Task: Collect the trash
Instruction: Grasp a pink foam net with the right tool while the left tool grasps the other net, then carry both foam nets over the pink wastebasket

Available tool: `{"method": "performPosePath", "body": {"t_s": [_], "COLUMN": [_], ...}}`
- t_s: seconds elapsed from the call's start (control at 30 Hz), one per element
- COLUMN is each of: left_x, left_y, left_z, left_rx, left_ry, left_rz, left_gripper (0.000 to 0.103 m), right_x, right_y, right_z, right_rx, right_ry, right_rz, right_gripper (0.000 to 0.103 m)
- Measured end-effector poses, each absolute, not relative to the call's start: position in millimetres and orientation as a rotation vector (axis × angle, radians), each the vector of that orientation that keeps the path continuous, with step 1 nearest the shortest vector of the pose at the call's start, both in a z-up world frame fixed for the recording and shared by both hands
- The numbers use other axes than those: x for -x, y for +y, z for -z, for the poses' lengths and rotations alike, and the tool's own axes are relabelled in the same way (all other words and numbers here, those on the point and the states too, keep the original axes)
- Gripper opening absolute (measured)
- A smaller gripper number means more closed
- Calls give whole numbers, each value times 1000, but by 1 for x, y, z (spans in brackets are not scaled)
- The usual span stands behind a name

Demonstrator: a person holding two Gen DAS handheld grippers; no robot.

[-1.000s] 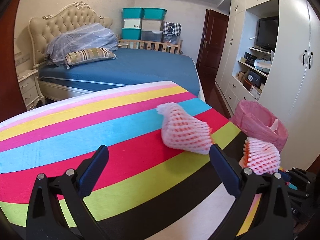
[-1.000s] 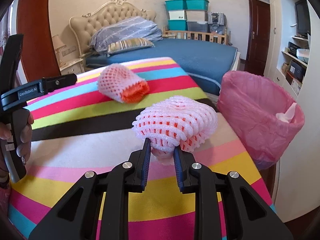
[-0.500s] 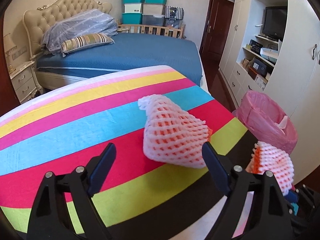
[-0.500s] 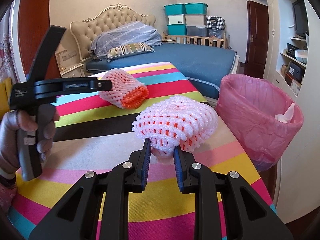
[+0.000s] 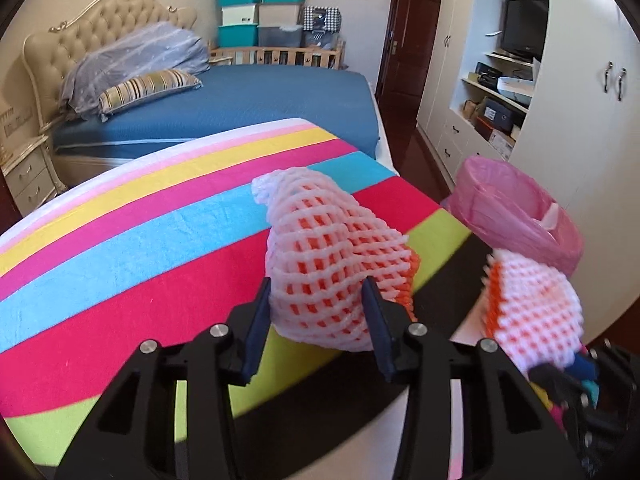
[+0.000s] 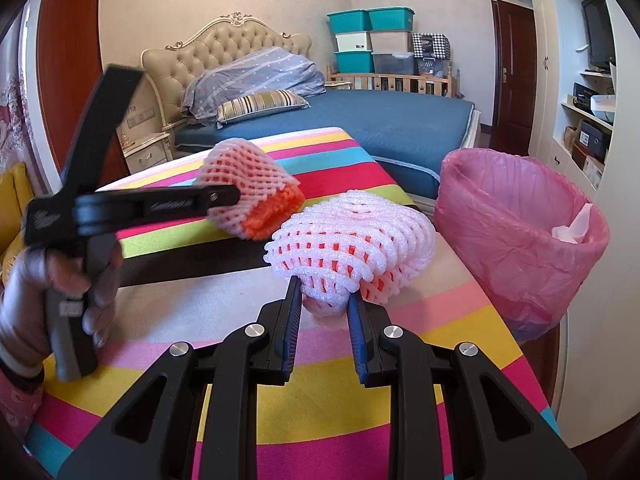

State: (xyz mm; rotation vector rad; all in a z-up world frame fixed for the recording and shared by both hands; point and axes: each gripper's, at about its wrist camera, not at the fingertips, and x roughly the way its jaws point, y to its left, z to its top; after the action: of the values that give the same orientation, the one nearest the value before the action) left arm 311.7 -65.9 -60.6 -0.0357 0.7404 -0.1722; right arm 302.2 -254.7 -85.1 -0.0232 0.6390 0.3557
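Bedroom, daylight, beige walls (image 6: 168, 8). Far left: bed (image 5: 248, 100) with tufted cream headboard (image 5: 92, 36), blue sheet, grey duvet bundle (image 5: 136, 60), striped pillow (image 5: 148, 86). Cream nightstand (image 5: 28, 172) left of bed. Far wall: stacked teal and grey storage boxes (image 5: 260, 12) behind a wooden crib rail (image 5: 280, 54). Dark wood door (image 5: 412, 40) right of them. Right side: white built-in wardrobe (image 5: 580, 100) with open shelves, TV (image 5: 524, 24) on top shelf. Dark wood floor (image 5: 416, 156).

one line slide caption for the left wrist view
Left gripper closes on a foam net sleeve on the striped cloth, pink bin beside.
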Motion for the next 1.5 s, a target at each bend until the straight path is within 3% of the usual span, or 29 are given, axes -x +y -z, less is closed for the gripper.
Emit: {"method": "performPosePath", "body": {"t_s": [0.6,1.5], "left_x": [-218,-209], "left_y": [-68,-108], "left_z": [41,14], "left_rx": [-28,-89], "left_ry": [602,536], "left_rz": [136,182], "left_gripper": [44,45], "right_x": [-300,-285], "right_y": [-254,-313], "right_z": [85,46], "right_rx": [26,-15], "right_ry": [632,494], "right_rz": [-347,-263], "right_gripper": [23,23]}}
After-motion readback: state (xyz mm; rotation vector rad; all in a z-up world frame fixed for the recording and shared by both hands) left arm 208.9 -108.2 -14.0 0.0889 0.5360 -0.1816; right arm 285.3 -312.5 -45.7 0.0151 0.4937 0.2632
